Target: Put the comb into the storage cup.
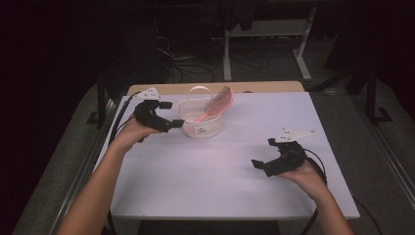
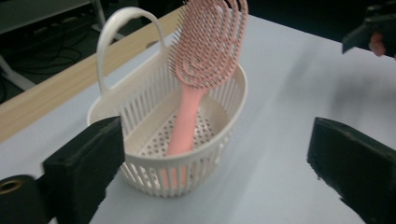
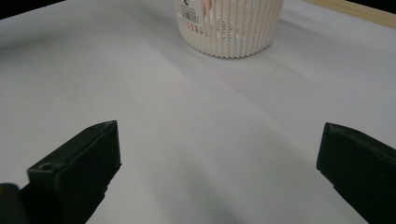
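A pink hairbrush (image 1: pixel 216 106) (image 2: pixel 201 70) leans inside a small white slatted basket (image 1: pixel 195 128) (image 2: pixel 140 116) with a loop handle, near the table's far middle. Its handle rests on the basket floor and its head sticks up over the rim. My left gripper (image 1: pixel 171 114) (image 2: pixel 215 172) is open just left of the basket, jaws wide apart with nothing between them. My right gripper (image 1: pixel 264 154) (image 3: pixel 219 177) is open over the bare table at the front right, far from the basket (image 3: pixel 229 28), and holds nothing.
The white table (image 1: pixel 220 166) has a wooden strip (image 1: pixel 274 87) along its far edge. Behind it stand desk legs and cables on the dark floor. Grey floor runs along both sides of the table.
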The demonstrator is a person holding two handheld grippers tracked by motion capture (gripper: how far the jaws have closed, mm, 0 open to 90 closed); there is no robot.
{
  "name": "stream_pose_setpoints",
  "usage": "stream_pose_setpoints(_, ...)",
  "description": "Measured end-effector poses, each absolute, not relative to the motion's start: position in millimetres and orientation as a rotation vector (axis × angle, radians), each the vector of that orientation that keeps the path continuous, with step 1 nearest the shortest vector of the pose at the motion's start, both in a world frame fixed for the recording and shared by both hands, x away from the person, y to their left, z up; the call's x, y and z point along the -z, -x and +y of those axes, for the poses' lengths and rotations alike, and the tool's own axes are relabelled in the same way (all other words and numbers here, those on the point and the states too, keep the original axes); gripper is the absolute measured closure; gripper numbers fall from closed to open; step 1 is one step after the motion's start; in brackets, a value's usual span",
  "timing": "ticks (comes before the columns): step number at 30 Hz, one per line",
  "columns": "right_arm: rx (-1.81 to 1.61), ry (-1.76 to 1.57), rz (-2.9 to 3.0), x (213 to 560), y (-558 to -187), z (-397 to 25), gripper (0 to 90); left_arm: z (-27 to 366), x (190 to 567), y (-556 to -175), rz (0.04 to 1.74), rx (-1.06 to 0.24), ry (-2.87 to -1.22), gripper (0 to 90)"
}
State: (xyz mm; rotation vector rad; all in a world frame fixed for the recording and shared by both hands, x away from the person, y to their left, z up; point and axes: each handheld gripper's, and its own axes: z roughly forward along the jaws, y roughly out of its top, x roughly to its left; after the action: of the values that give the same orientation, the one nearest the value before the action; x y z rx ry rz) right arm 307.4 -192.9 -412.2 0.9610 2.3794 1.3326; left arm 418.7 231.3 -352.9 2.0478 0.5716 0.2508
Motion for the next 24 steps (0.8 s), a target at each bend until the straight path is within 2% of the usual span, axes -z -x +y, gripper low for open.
stream_pose_setpoints(24, -1.340, -0.971, 2.367, 412.0, -307.5, -193.3, 0.0, 269.3, 384.4, -347.9, 0.598, -0.296, -2.050, 1.5)
